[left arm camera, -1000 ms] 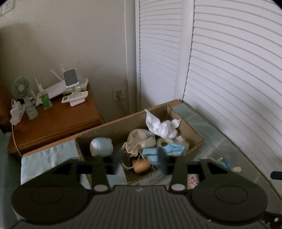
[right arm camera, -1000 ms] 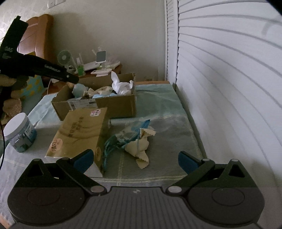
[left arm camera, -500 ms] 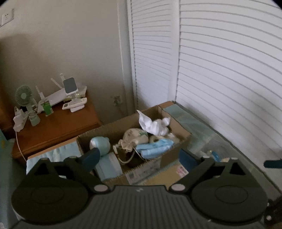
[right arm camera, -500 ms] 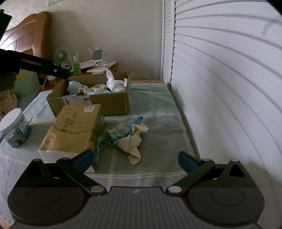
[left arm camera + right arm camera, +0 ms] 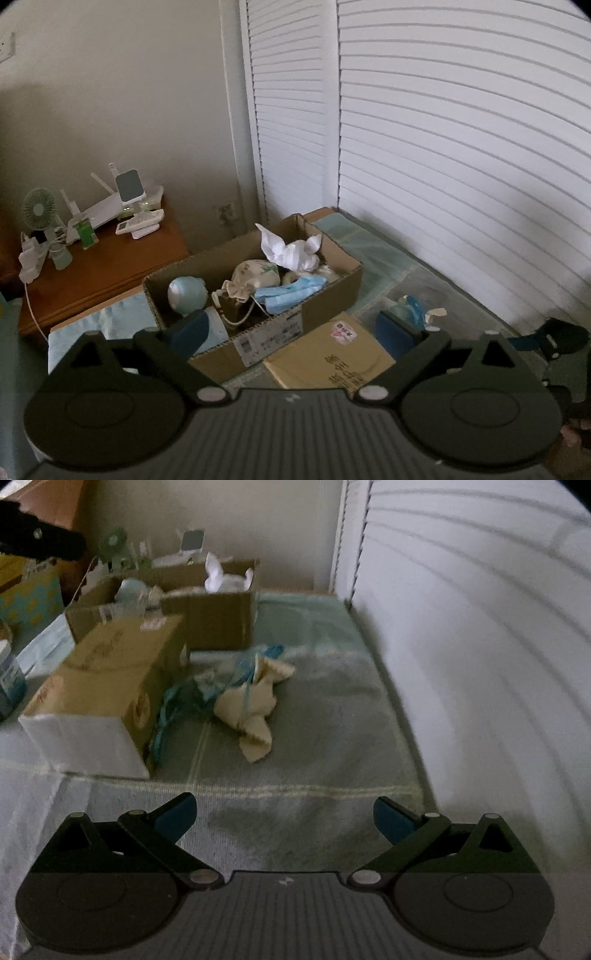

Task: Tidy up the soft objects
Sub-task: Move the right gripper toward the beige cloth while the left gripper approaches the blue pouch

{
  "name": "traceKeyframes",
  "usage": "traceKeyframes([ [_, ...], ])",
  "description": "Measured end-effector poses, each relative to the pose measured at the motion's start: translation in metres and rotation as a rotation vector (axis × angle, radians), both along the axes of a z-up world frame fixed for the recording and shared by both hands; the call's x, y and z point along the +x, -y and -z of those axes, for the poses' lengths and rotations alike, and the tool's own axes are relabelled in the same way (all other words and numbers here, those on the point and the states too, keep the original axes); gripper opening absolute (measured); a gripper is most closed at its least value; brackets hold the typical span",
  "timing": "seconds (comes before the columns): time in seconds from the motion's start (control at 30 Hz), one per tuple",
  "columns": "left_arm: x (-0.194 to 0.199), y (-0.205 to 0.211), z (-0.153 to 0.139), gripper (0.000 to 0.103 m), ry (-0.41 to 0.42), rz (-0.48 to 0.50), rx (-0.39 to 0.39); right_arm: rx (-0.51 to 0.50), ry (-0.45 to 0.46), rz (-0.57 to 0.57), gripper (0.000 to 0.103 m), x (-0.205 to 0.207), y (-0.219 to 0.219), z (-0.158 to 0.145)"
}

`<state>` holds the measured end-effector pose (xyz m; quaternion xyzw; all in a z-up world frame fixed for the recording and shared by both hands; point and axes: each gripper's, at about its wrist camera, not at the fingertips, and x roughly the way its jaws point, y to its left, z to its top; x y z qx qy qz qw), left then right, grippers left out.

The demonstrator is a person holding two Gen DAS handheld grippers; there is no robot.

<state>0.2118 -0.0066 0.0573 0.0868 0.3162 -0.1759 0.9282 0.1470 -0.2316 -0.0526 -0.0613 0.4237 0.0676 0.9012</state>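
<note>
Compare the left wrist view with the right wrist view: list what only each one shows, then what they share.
Only the left wrist view shows the box's inside clearly: blue masks, a drawstring pouch and a round pale-blue item, under the open left tongs.

Only the right wrist view shows the cream cloth with teal fabric on the mat, ahead of the open right tongs.

Both show the open cardboard box, its white cloth and the closed carton.

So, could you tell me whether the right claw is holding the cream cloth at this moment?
No, the right claw is open and empty, and the cream cloth lies on the bed ahead of it.
</note>
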Motion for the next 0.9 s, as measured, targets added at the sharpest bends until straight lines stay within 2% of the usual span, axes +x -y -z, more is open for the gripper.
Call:
traceKeyframes([
  [0.23, 0.003, 0.003, 0.003, 0.097, -0.004, 0.019, 0.008, 0.029, 0.024, -0.08, 0.103, -0.001, -0.001, 0.005],
  [0.53, 0.005, 0.008, 0.01, 0.097, -0.028, 0.045, -0.004, 0.041, 0.094, -0.083, 0.103, 0.013, 0.002, 0.01],
  [0.9, 0.011, 0.011, 0.014, 0.097, -0.046, 0.066, -0.019, 0.04, 0.12, -0.109, 0.103, 0.03, -0.002, 0.012],
])
